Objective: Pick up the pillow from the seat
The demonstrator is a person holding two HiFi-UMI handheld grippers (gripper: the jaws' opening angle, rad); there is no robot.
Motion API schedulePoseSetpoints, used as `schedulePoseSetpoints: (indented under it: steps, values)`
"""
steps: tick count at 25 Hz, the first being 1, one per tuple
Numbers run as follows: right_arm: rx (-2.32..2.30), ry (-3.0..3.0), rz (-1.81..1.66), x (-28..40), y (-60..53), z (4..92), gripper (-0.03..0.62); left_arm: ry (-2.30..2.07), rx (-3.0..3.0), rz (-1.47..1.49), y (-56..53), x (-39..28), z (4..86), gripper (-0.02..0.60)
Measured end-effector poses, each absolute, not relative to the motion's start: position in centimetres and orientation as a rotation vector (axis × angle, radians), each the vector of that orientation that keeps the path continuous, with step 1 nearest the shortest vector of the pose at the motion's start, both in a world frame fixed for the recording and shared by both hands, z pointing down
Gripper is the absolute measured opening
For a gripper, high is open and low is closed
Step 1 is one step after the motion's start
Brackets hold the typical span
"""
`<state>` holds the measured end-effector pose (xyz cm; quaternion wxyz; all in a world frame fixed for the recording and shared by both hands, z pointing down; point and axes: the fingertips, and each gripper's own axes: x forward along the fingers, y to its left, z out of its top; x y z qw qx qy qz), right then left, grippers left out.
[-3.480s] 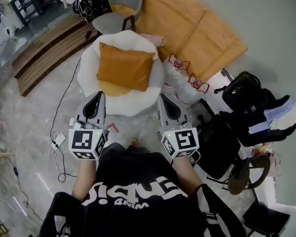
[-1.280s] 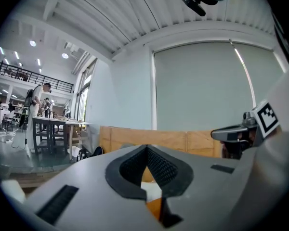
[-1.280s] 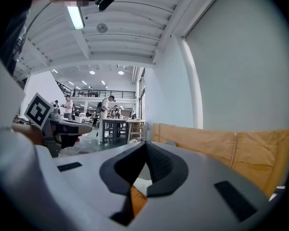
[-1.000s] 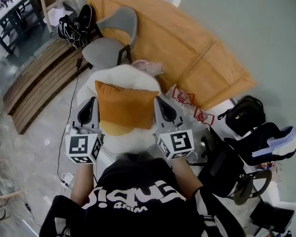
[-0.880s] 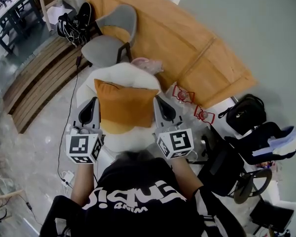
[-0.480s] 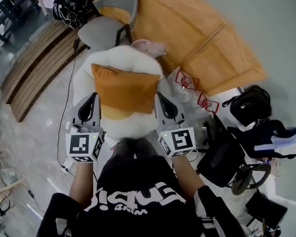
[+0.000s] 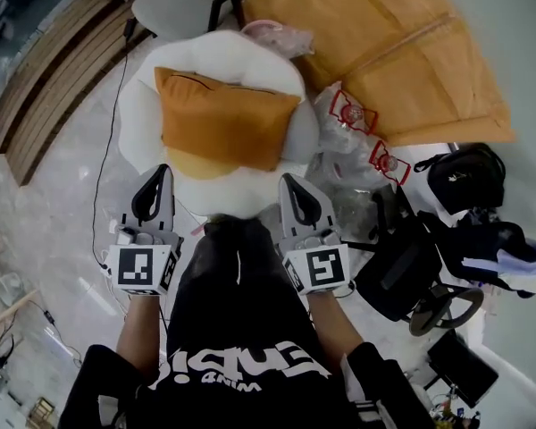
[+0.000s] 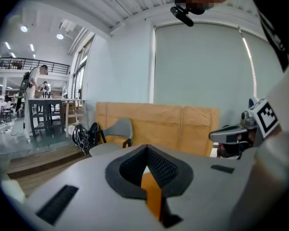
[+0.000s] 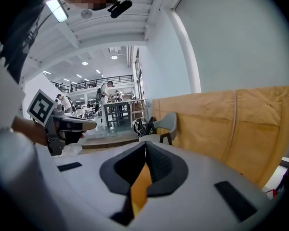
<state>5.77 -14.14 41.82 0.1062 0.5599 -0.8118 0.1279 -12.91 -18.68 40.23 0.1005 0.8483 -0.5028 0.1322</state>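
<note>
Orange square fabric pillow (image 7: 221,119) lies flat on white round padded seat (image 7: 136,128), covering its middle. Left claw (image 7: 159,173) and right claw (image 7: 289,180) each pressed together, empty, at seat's near edge, clear of pillow. Right of seat: clear plastic bags with red handles (image 7: 353,123), contents unclear; black bag (image 7: 464,175). Behind seat: grey chair (image 7: 174,3). Black cable (image 7: 103,168) on floor.
</note>
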Motion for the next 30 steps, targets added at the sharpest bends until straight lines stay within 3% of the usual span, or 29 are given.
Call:
schedulePoseSetpoints:
  steps: [16, 30]
  values:
    - [1.61, -2.361, 0.414, 6.1, -19.6, 49.2, 0.021, -1.469, 2.48, 0.408, -24.5, -12.4, 47.9, 0.009]
    - [1.529, -2.201, 0.556, 5.9, -29.0, 66.4, 0.021, -1.416, 2.3, 0.555, -33.8, -12.5, 65.6, 0.009]
